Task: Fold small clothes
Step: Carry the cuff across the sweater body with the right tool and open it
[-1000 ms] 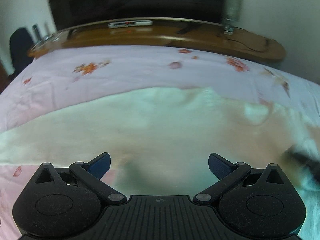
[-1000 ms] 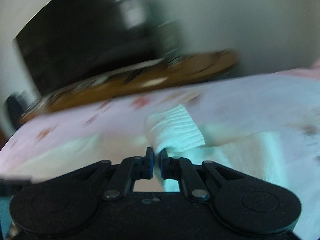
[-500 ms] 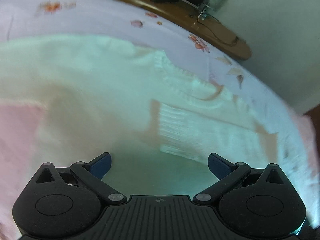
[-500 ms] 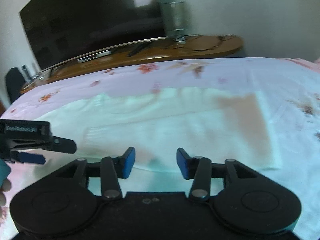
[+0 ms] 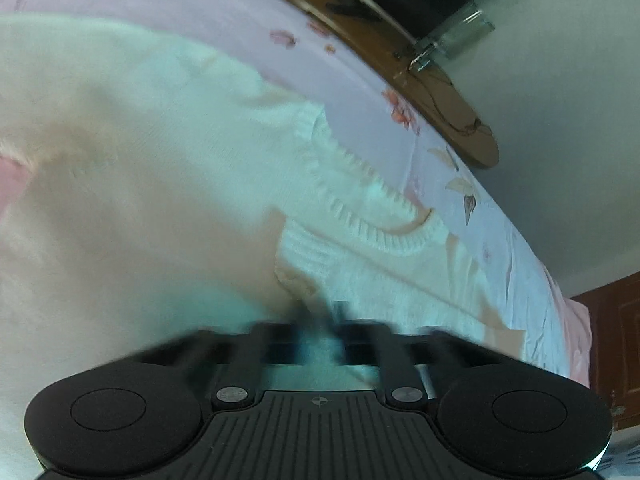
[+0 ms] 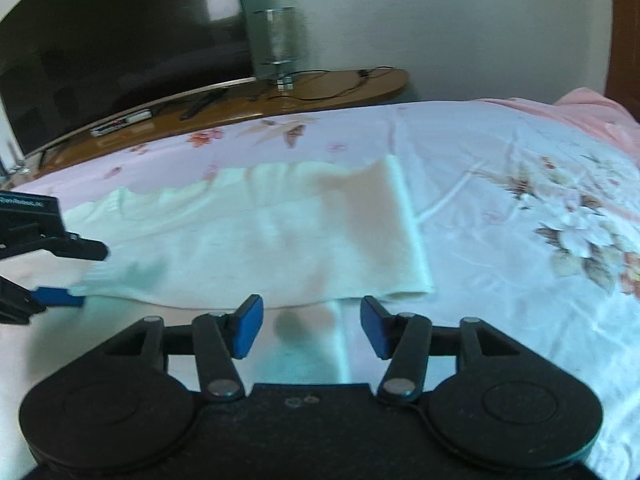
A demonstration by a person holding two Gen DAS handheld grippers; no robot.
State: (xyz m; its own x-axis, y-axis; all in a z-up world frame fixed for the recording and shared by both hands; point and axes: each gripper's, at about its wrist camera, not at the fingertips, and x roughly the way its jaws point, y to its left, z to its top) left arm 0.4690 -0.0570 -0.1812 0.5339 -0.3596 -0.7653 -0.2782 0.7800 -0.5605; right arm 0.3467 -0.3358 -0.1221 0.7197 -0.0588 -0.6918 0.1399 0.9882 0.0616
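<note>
While my left gripper point(image 5: 320, 320), wide apart a moment ago, has snapped together on the ribbed cuff point(image 5: 304, 264) of the white sweater point(image 5: 140, 160), my right gripper point(image 6: 312, 326) has let go of the cuff it carried and its jaws are opening with nothing between them. That sleeve now lies folded across the sweater's body on the floral bedsheet point(image 6: 500, 200), the right edge squared off. I judge the right side done and the left grip the start of the next fold.
</note>
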